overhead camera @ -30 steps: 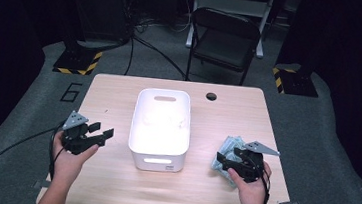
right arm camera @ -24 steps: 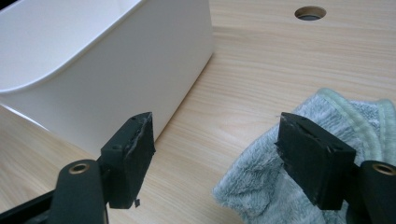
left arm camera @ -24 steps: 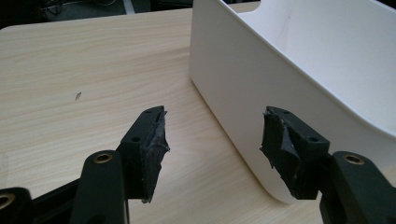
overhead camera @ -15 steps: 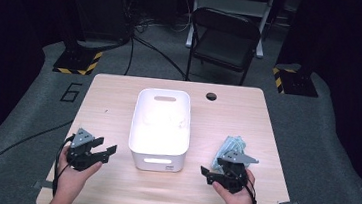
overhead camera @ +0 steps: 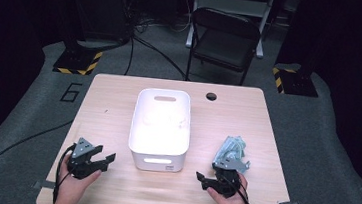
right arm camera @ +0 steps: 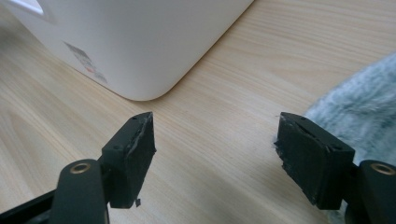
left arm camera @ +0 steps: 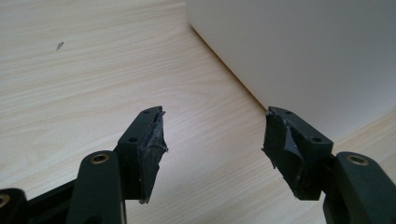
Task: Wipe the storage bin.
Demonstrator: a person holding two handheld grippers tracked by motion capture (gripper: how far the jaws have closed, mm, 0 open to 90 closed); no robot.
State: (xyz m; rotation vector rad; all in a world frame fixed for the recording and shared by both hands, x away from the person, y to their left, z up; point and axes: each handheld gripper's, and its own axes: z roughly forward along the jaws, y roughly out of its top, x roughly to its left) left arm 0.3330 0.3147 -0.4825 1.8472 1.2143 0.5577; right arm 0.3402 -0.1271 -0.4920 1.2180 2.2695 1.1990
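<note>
A white plastic bin (overhead camera: 160,128) stands in the middle of the wooden table (overhead camera: 119,96). Its wall (left arm camera: 303,56) rises right of my left gripper's jaws, and its corner (right arm camera: 140,51) stands ahead of my right gripper's jaws. A crumpled grey-green cloth (overhead camera: 231,149) lies right of the bin, and its fuzzy edge (right arm camera: 359,112) touches the right jaw in the right gripper view. My left gripper (overhead camera: 104,160) rests low at the table's front left, open and empty (left arm camera: 212,140). My right gripper (overhead camera: 204,178) sits at the front right, just before the cloth, open and empty (right arm camera: 215,149).
A cable hole (overhead camera: 211,96) sits in the table's far right part. A black chair (overhead camera: 223,41) stands behind the table. Hazard-striped bases (overhead camera: 77,63) rest on the floor at both far corners. Bare wood lies between the bin and the front edge.
Both grippers have drawn back toward the table's front edge and lowered. The right gripper has come off the cloth, which stays beside the bin.
</note>
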